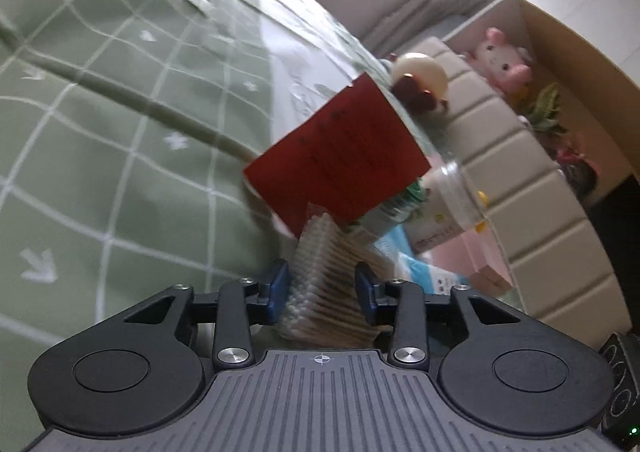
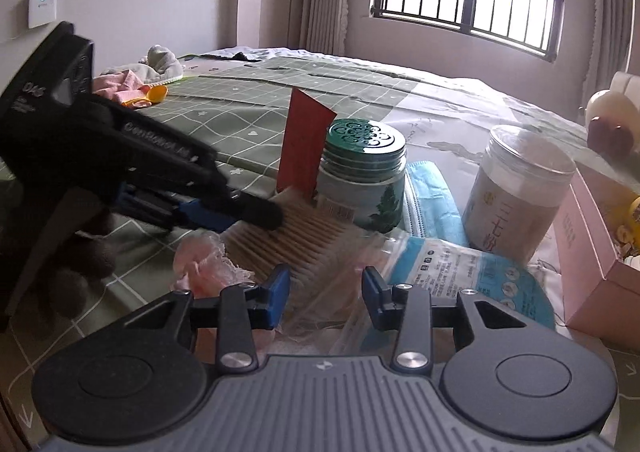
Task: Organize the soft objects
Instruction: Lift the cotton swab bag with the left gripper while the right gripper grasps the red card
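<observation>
Two tools are working over the green checked bed cover point(image 1: 100, 100).
The flat pack of cotton swabs point(image 1: 324, 284) is lying on it between the spread left tool point(image 1: 322, 290); the right tool point(image 2: 325, 294) is half-spread over clear wrapping, pinching nothing.

A clear pack of cotton swabs point(image 1: 320, 284) lies flat on the green checked bedspread point(image 1: 100, 112).

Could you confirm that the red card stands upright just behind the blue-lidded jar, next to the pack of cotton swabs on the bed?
Not quite: the jar has a green lid, not a blue one, as the right wrist view shows. The rest holds: the red card stands upright just behind it, next to the pack of cotton swabs on the bed.
</observation>
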`<act>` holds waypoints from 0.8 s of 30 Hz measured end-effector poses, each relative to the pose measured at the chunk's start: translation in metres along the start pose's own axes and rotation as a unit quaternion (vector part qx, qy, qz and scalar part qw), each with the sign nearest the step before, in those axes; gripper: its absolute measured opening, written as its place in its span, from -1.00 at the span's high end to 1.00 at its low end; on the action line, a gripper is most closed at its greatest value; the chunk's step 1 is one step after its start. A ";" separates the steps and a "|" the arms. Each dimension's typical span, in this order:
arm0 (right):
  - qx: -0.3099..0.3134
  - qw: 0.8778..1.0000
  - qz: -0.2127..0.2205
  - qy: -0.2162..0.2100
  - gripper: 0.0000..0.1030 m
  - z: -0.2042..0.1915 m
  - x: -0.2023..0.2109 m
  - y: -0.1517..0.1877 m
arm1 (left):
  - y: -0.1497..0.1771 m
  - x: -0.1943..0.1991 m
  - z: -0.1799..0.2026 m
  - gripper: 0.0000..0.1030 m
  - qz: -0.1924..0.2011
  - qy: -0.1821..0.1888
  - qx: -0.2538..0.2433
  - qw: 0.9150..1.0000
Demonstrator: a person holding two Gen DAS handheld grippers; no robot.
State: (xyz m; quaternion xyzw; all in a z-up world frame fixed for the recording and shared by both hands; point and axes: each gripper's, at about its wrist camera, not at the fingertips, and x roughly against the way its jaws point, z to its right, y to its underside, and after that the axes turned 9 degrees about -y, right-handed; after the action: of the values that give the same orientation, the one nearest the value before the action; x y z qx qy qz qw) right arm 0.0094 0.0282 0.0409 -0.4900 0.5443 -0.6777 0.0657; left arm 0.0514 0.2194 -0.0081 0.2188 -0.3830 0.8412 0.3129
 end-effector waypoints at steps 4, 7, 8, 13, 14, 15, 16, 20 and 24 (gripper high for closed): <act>0.000 1.000 -0.005 -0.019 0.23 0.000 0.000 0.002 | -0.004 -0.012 0.004 0.19 -0.010 0.012 -0.009 1.000; -0.008 1.000 0.006 -0.003 0.24 0.001 0.006 0.004 | -0.006 -0.015 0.007 0.16 -0.012 0.006 -0.011 1.000; -0.010 1.000 0.019 0.012 0.26 0.002 0.011 0.003 | -0.006 -0.014 0.007 0.17 -0.011 0.002 -0.015 1.000; 0.012 0.994 0.008 0.112 0.43 0.011 0.003 -0.001 | 0.000 -0.008 0.019 0.20 -0.011 -0.022 -0.053 0.998; -0.005 0.995 -0.005 0.099 0.43 0.018 -0.001 -0.001 | 0.000 -0.007 0.021 0.20 -0.012 -0.024 -0.059 0.998; -0.018 0.996 -0.011 0.088 0.44 0.023 -0.004 0.000 | 0.001 -0.007 0.023 0.19 -0.013 -0.024 -0.065 0.997; -0.022 0.996 -0.013 0.084 0.45 0.025 -0.007 0.001 | 0.002 -0.008 0.025 0.19 -0.015 -0.022 -0.071 0.997; -0.022 0.997 -0.012 0.072 0.50 0.027 -0.010 0.002 | 0.001 -0.017 0.025 0.07 -0.021 -0.006 -0.070 0.997; -0.029 0.998 -0.009 0.063 0.60 0.028 -0.007 0.004 | 0.000 -0.027 0.022 0.03 -0.025 0.021 -0.054 0.998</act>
State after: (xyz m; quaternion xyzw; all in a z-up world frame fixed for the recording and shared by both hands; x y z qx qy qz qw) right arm 0.0320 0.0125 0.0313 -0.4527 0.5625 -0.6917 0.0107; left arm 0.0732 0.1925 -0.0104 0.1932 -0.4161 0.8154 0.3531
